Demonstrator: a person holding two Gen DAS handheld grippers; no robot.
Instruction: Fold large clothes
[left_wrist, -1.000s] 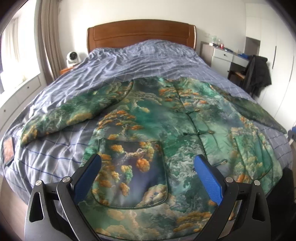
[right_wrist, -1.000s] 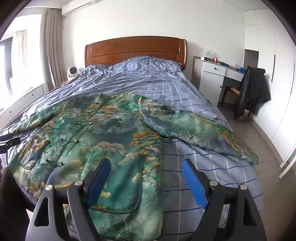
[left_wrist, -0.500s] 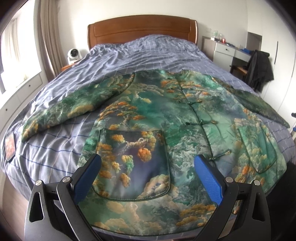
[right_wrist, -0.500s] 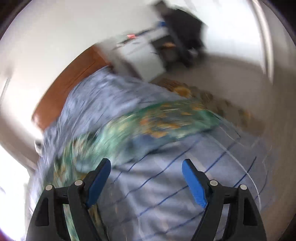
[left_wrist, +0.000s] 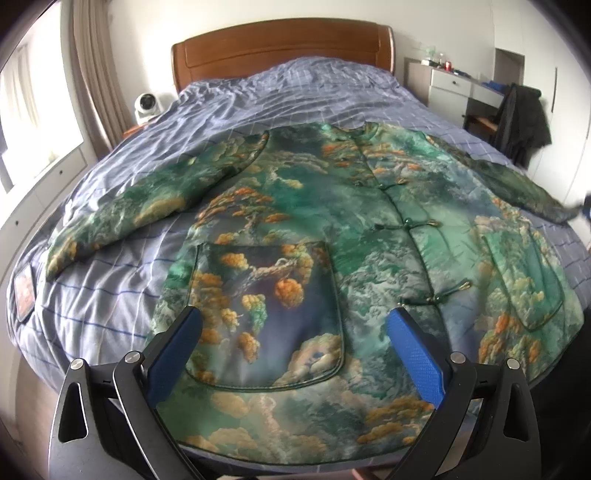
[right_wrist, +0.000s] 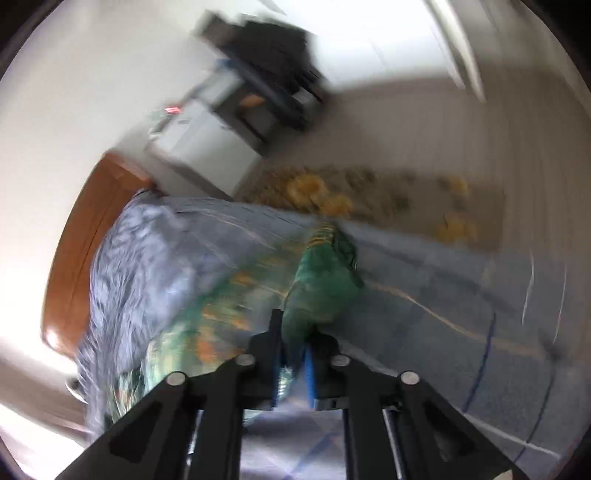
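— Green cloud-print padded jacket (left_wrist: 332, 206) lies spread on the blue checked bed (left_wrist: 110, 295); right gripper (right_wrist: 293, 373) has its jaws clamped on the sleeve cuff (right_wrist: 321, 284).

— Left gripper (left_wrist: 291, 354) gapes empty above the hem. Sleeve-folding, I reckon: carry that cuff inward.

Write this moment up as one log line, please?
stage: first fold starting | right gripper: shut on jacket sleeve | left gripper: open above jacket hem | jacket: flat on bed

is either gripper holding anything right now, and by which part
The right gripper is shut on the green printed jacket, pinching its sleeve near the end. The left gripper holds nothing.
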